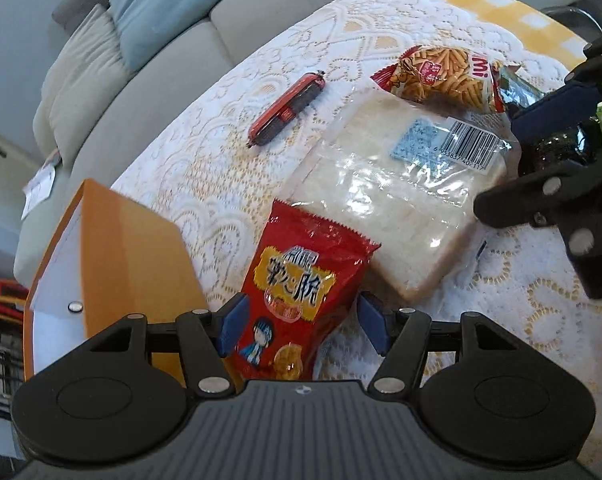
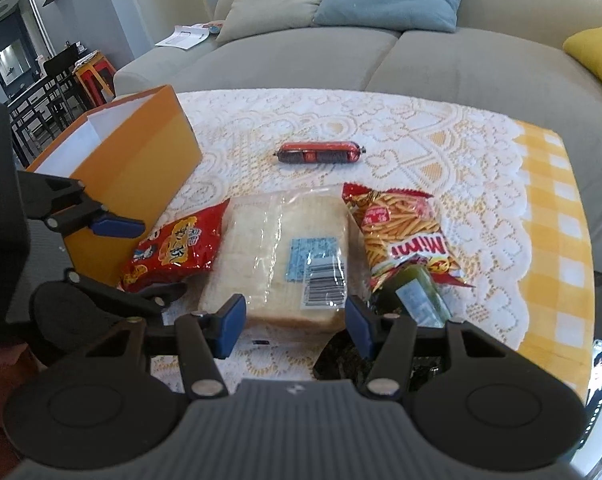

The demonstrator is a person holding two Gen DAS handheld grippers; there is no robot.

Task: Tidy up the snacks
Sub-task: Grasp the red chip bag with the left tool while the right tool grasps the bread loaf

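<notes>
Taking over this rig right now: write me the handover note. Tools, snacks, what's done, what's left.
Left tool: open, straddling the red packet; not gripping.
Right tool: open, at the near edge of the bread; holding nothing.
Snacks: sausage lies alone further back; Mimi bag right of the bread, overlapping a green packet. Orange box stands at left.
Done: no snack visible in the box, though its floor is hidden.
Left: all five.
</notes>
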